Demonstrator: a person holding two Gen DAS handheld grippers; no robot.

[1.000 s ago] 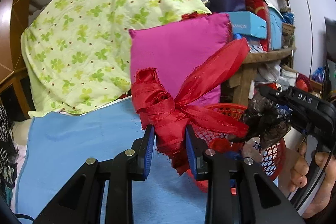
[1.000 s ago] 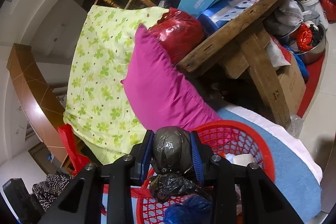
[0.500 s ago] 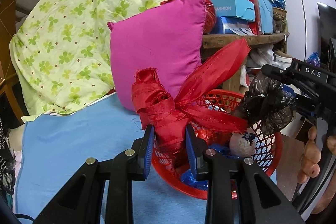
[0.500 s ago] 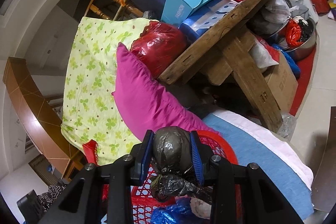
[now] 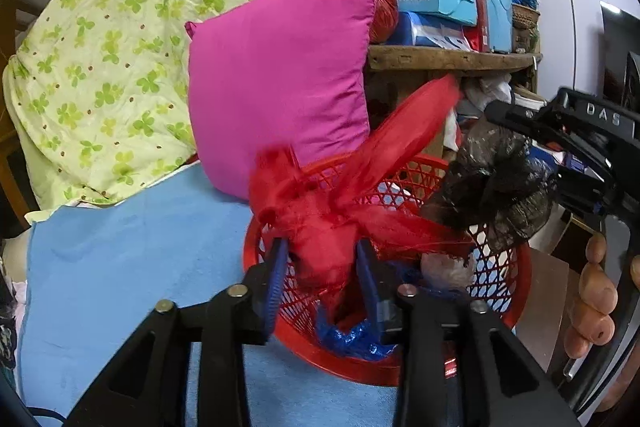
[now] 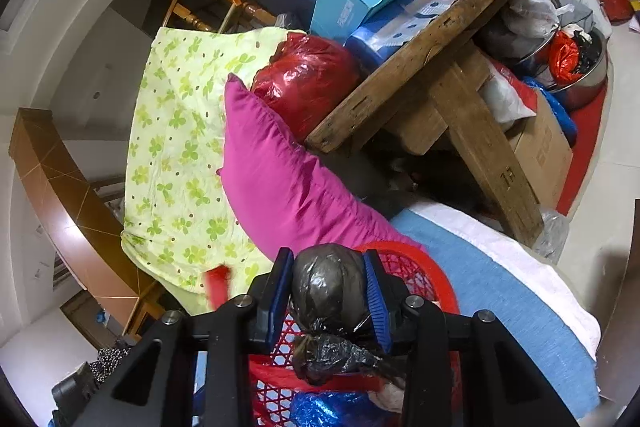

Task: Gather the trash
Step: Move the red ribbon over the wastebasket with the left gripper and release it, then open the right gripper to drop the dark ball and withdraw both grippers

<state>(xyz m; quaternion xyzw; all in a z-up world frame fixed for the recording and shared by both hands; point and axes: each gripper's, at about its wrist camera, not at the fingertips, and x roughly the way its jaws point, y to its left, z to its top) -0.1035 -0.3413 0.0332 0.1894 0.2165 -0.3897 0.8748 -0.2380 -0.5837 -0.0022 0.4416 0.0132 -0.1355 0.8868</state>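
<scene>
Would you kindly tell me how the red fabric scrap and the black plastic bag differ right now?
The red fabric scrap is frayed cloth with long loose tails; the black plastic bag is a knotted, shiny bundle. The scrap sits between the left gripper's just-opening jaws; the right gripper clamps the bag. Both hang over the red basket.

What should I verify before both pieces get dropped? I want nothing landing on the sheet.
1. Red basket under the left gripper: ok.
2. Left jaws have just been opening, red ribbon scrap between them; fully freed: cannot tell.
3. Ribbon's long tail hangs inside the rim: not ok, it sticks up past it.
4. Right gripper shut on the black bag bundle: ok.
5. Bundle above the basket: ok.
6. Room left in the basket: ok.
</scene>
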